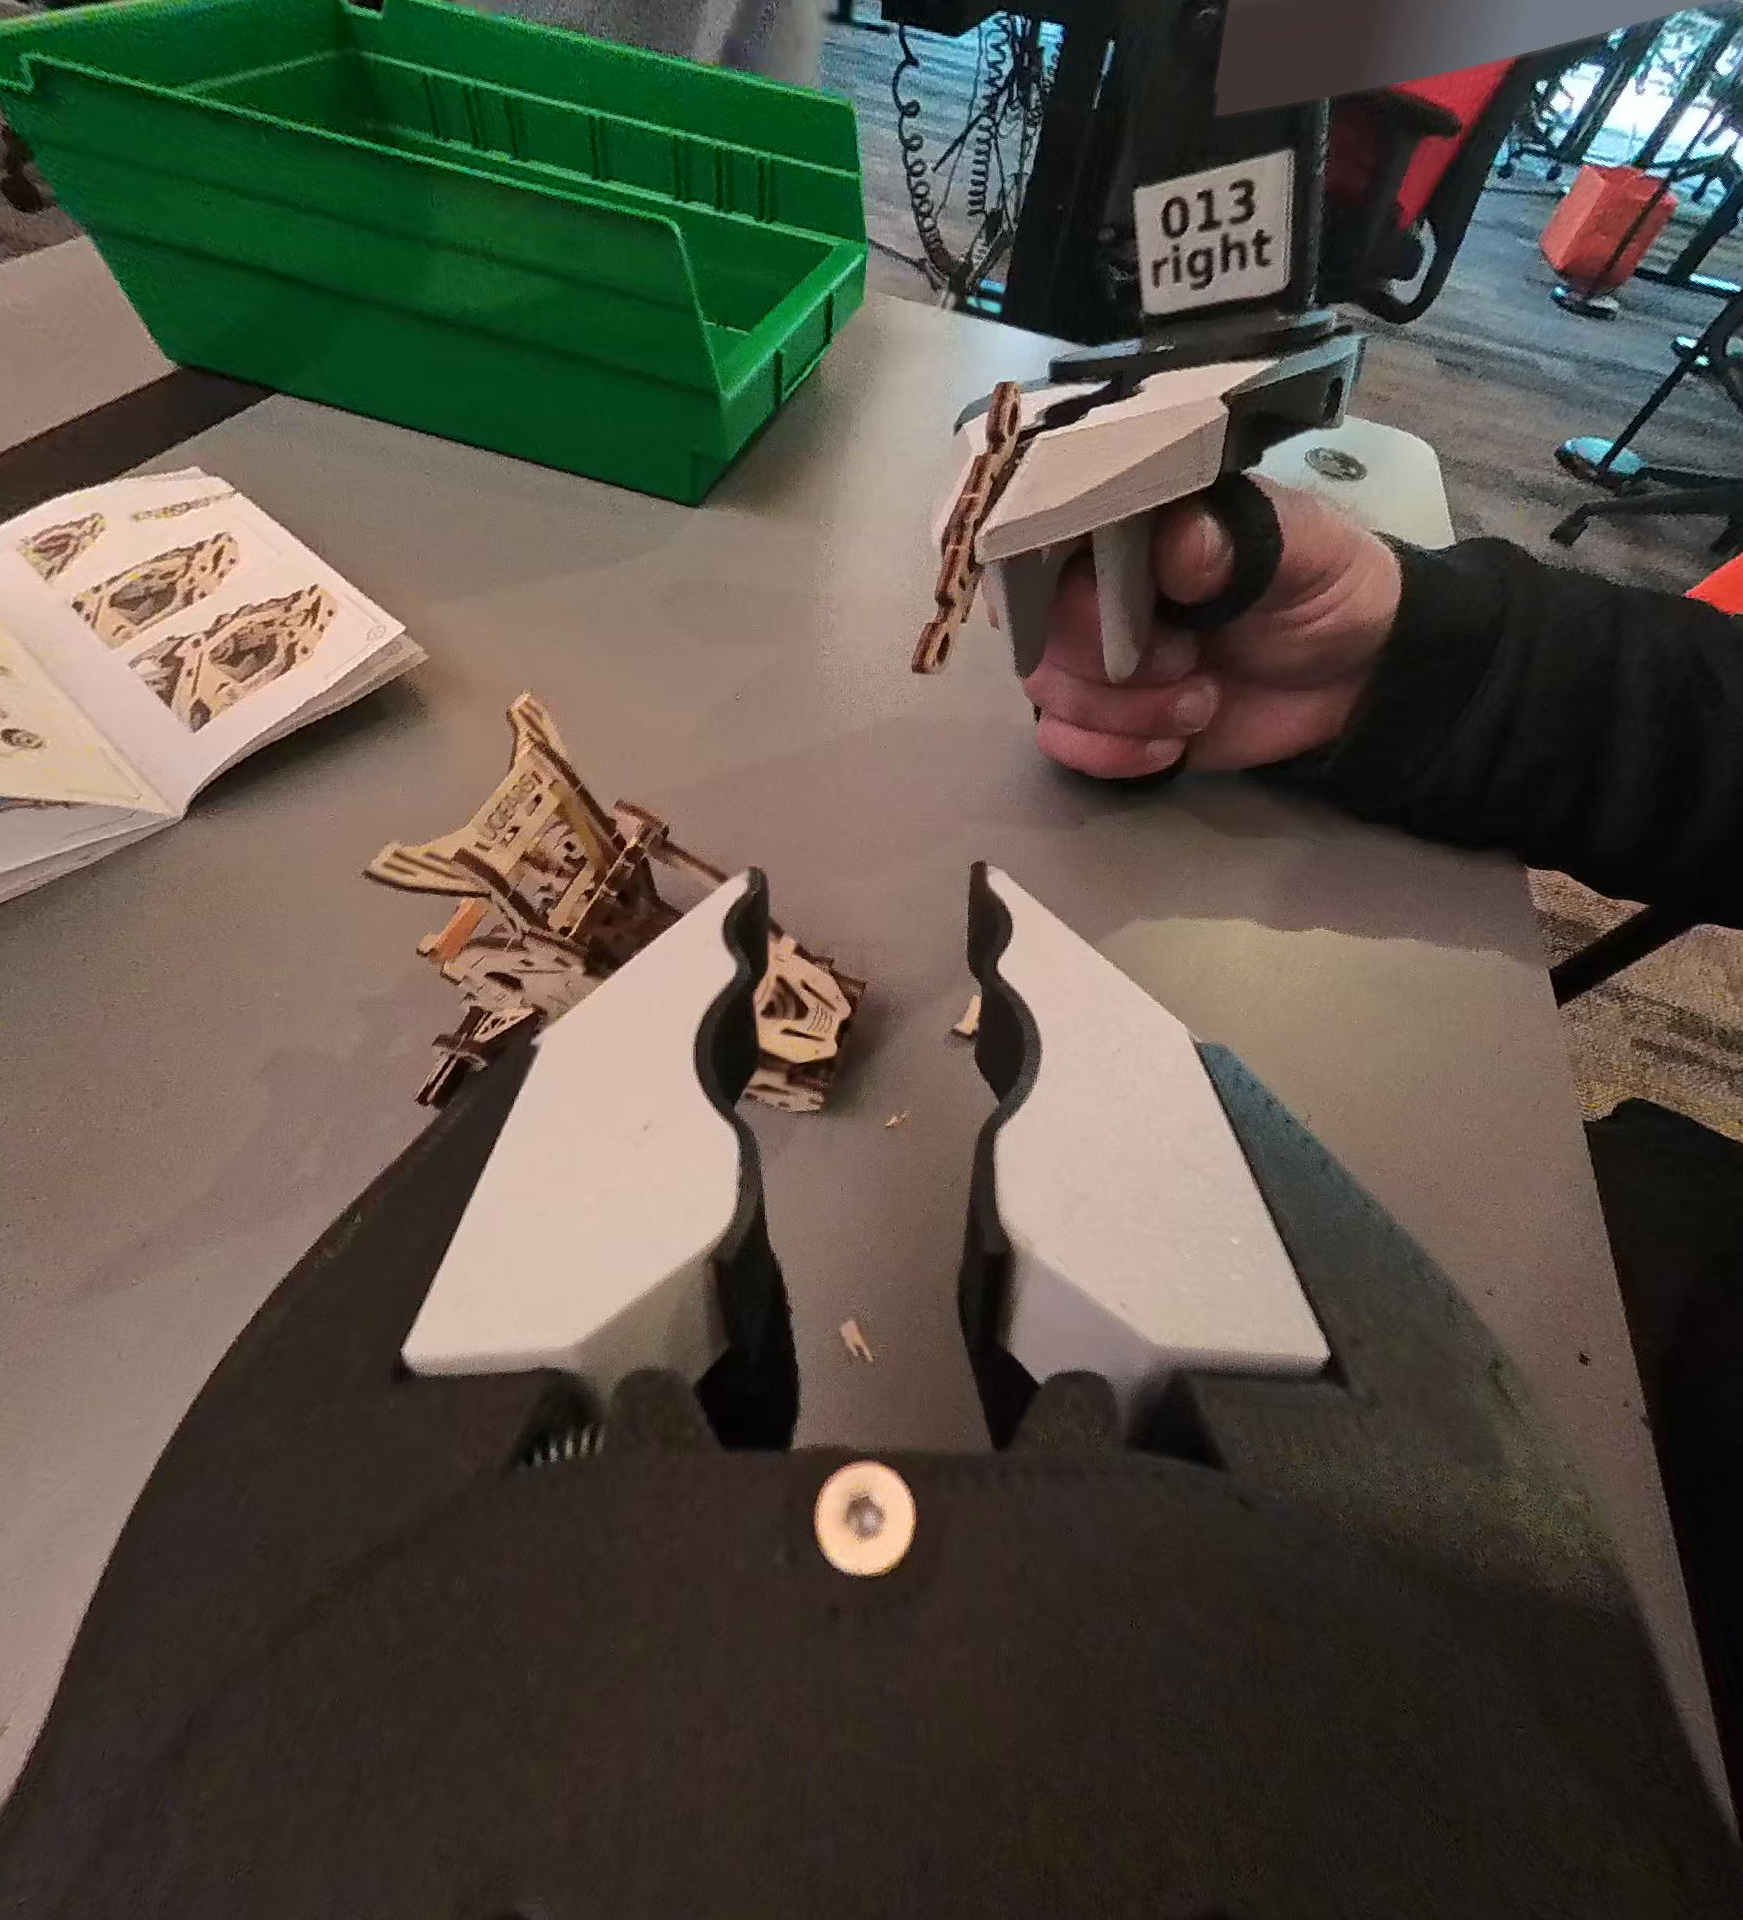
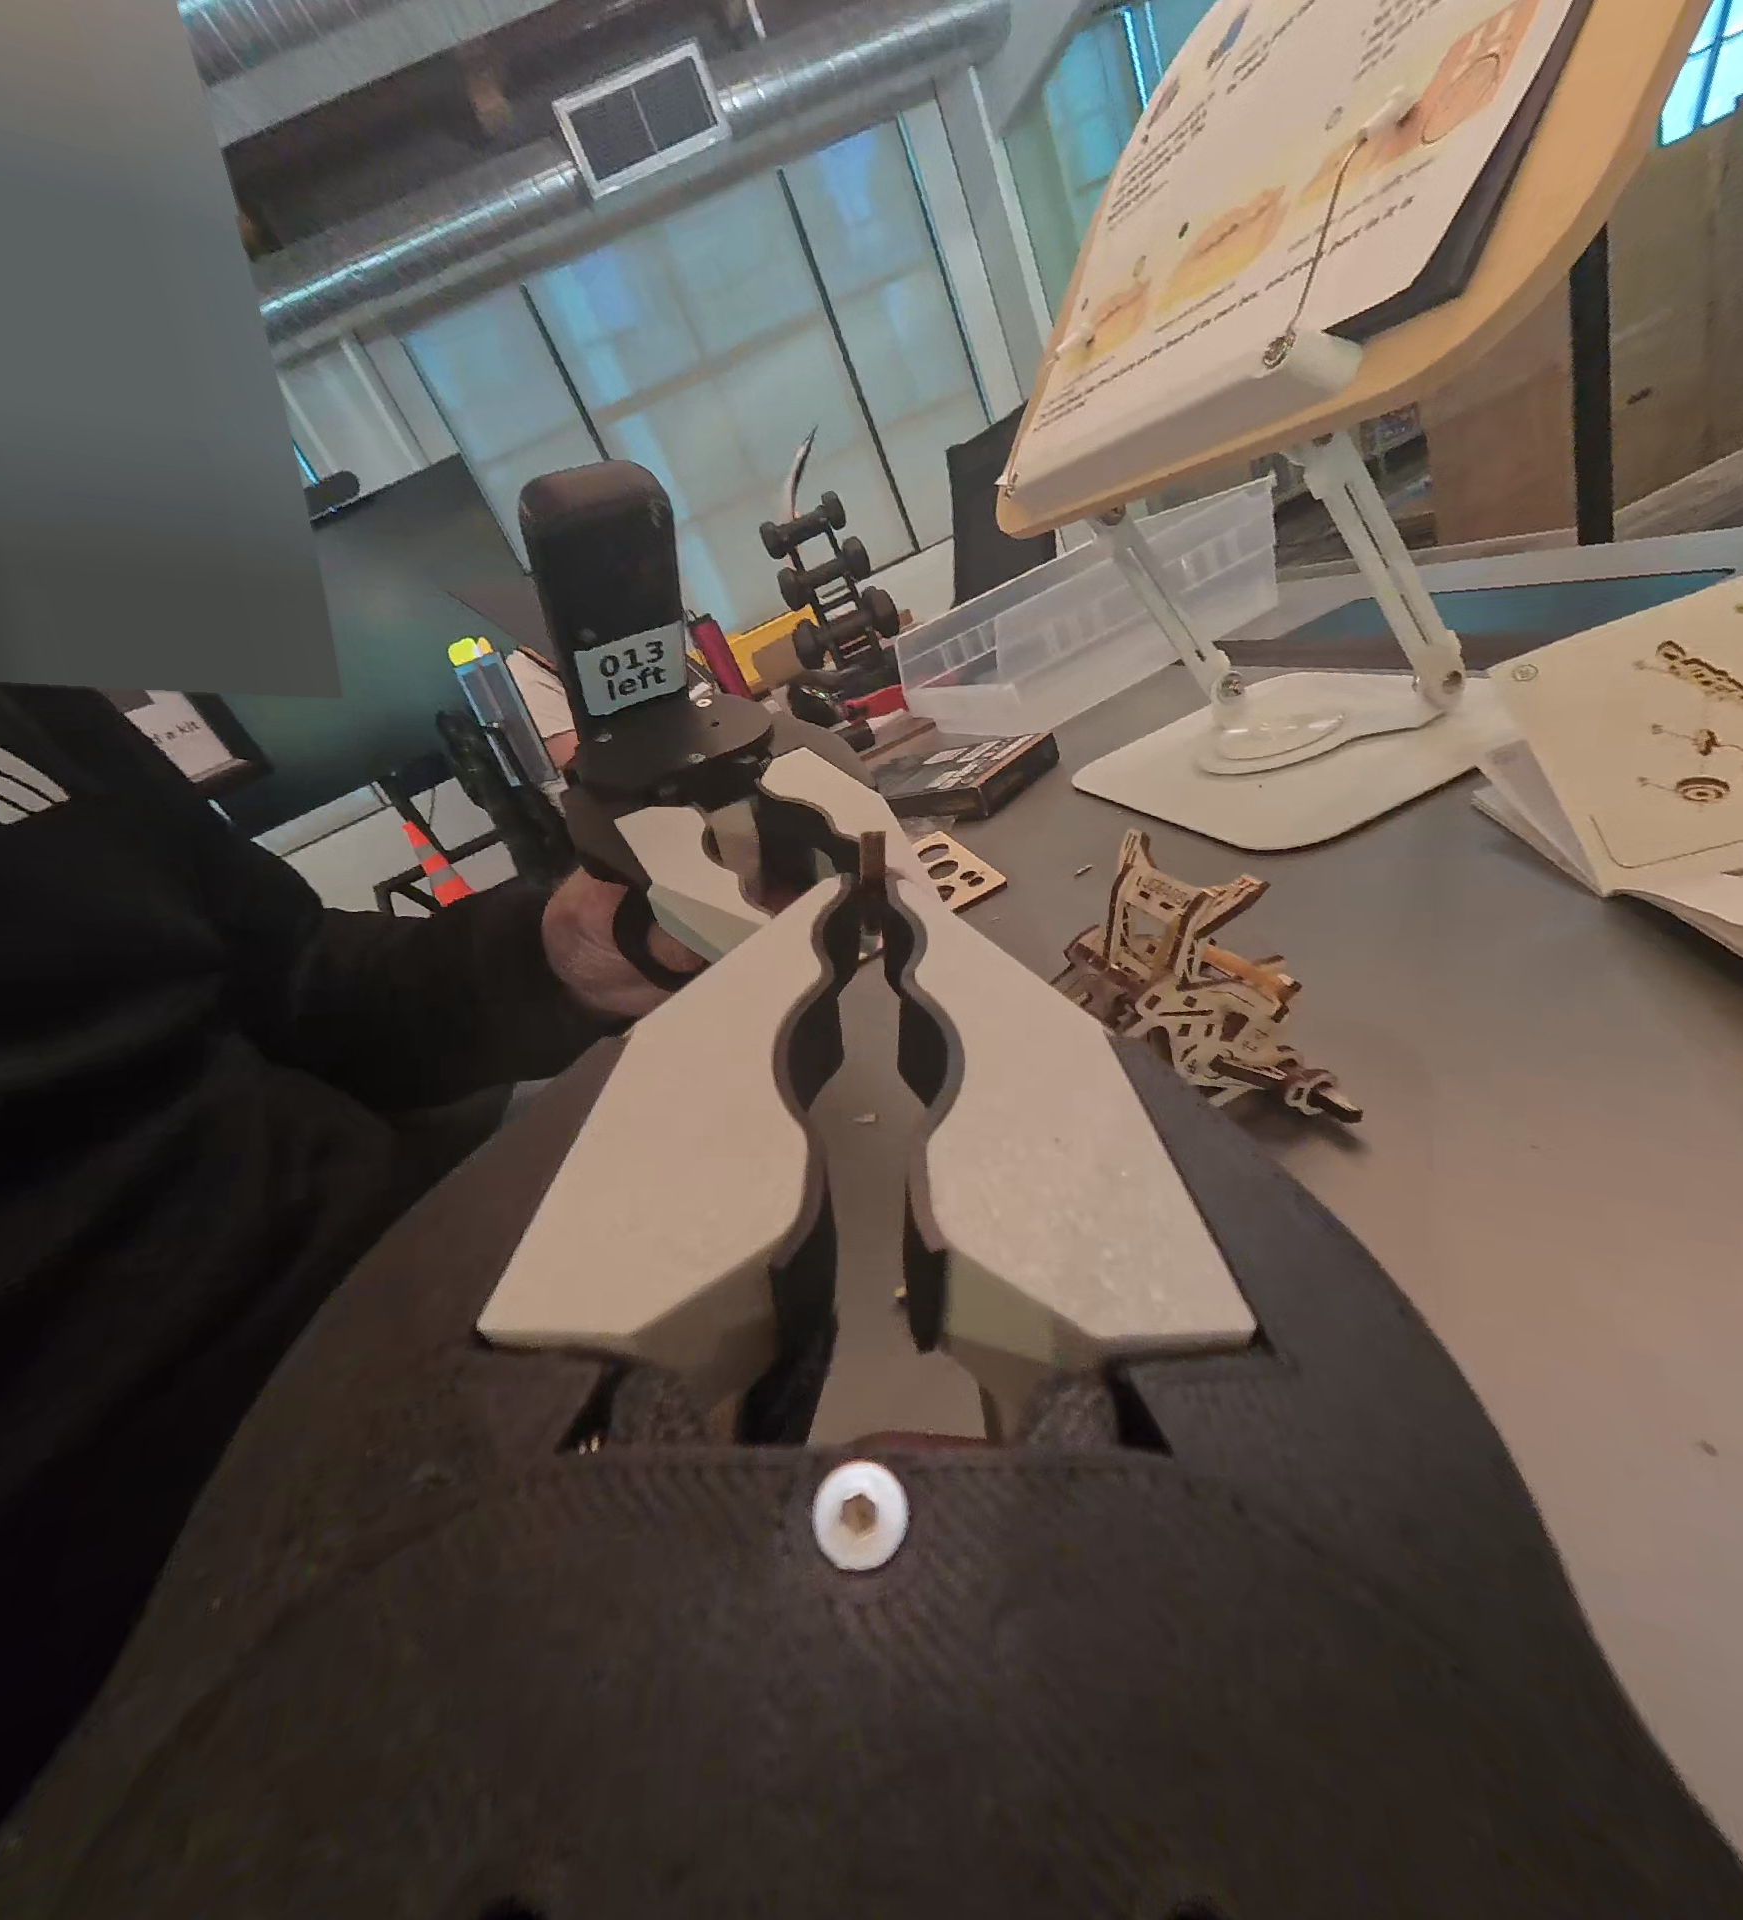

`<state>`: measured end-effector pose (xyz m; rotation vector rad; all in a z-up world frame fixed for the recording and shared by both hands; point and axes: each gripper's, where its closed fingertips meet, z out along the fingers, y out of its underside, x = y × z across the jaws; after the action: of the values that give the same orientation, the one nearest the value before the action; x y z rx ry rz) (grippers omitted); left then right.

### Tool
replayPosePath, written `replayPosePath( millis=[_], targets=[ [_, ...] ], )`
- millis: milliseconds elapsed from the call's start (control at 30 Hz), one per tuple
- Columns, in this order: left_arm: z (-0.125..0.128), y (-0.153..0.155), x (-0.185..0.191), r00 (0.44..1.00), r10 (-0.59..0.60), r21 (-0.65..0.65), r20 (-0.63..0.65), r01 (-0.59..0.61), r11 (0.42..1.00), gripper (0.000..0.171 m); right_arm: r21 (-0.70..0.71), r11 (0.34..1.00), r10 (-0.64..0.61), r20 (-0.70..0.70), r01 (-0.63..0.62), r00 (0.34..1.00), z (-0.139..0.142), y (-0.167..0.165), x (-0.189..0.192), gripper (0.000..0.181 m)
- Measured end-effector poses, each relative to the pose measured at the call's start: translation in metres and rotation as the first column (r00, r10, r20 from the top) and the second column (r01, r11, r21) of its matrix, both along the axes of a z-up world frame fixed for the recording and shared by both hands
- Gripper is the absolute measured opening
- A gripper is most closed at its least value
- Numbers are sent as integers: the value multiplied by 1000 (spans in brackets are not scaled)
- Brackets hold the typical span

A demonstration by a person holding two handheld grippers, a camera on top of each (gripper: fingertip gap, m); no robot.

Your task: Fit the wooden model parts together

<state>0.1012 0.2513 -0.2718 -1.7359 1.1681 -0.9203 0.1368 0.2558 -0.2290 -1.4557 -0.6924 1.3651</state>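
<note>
- Left gripper hovers low over the grey table, fingers apart, empty.
- Beyond its tips lies the wooden model, a pale laser-cut lattice with dark burnt edges.
- Right gripper is clamped on a slim notched wooden strip, raised above the table.

My left gripper has pale grey fingers with black pads. Ahead-left of it lies the beige, dark-edged wooden model on the grey table; beyond is a green bin.
</note>
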Motion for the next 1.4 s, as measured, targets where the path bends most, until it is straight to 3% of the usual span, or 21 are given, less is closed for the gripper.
replayPosePath(
  millis=[267, 667, 933, 1000, 1067, 1167, 1400],
  targets=[
    [2, 1, 4, 1000, -6, 21, 3, 6, 1000, 36, -1, 1000, 19, -30, -19, 999, 3, -2, 1, 1],
    [-12, 14, -35, 989, 83, 64, -119, -76, 995, 38, -61, 996, -74, -37, 72, 997, -1, 15, 21, 1],
    [-21, 49, -48, 963, 128, 158, -237, -91, 983, 44, -73, 995, -74, -43, 71, 996, -2, 16, 22, 1],
    [-21, 61, -46, 956, 107, 181, -272, -58, 982, 50, -77, 995, -73, -50, 69, 996, -2, 17, 22, 1],
    [-18, 71, -39, 963, 87, 163, -255, -46, 986, 67, -83, 994, -70, -54, 66, 996, -2, 17, 22, 1],
    [-28, 79, -29, 969, 24, 71, -247, -7, 997, 80, -85, 994, -69, -57, 64, 996, -2, 17, 23, 1],
    [-56, 68, -5, 955, -135, -56, -265, 125, 991, 65, -87, 994, -68, -59, 62, 996, -2, 17, 23, 1]
  ],
)
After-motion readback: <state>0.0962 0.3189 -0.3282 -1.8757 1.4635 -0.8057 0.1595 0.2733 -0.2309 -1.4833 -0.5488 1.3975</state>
